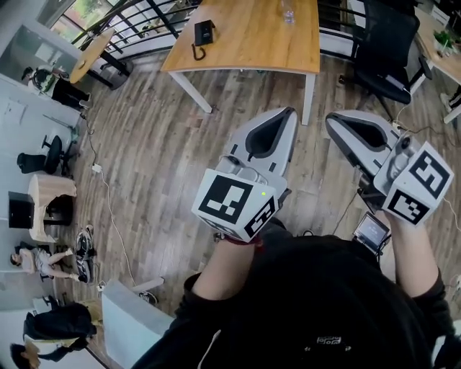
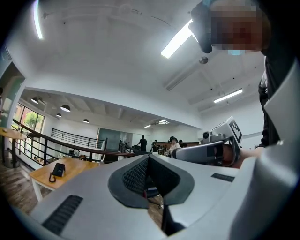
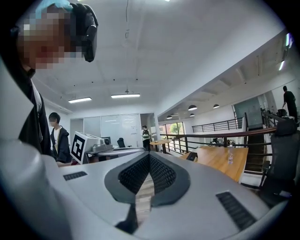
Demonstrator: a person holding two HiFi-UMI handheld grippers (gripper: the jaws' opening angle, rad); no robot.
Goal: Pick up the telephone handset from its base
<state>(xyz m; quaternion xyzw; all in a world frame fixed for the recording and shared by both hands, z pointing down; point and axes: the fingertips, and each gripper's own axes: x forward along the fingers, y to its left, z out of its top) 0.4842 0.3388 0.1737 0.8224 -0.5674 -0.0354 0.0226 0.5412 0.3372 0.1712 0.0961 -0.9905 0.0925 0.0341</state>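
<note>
Hard to see: black telephone (image 1: 204,32), far on light wooden surface (image 1: 252,36); I can't read its axis.
Fingers: left gripper (image 1: 289,112), right gripper (image 1: 330,119) closed, empty.

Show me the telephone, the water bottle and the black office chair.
telephone (image 1: 204,32): head view, middle of its black body.
water bottle (image 1: 287,11): head view, its clear side.
black office chair (image 1: 389,36): head view, its backrest.

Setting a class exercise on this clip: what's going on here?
A person holds a gripper in each hand; the left gripper and right gripper are both shut and empty. The telephone sits on the wooden table ahead of them, apart from both grippers and not yet picked up.
</note>
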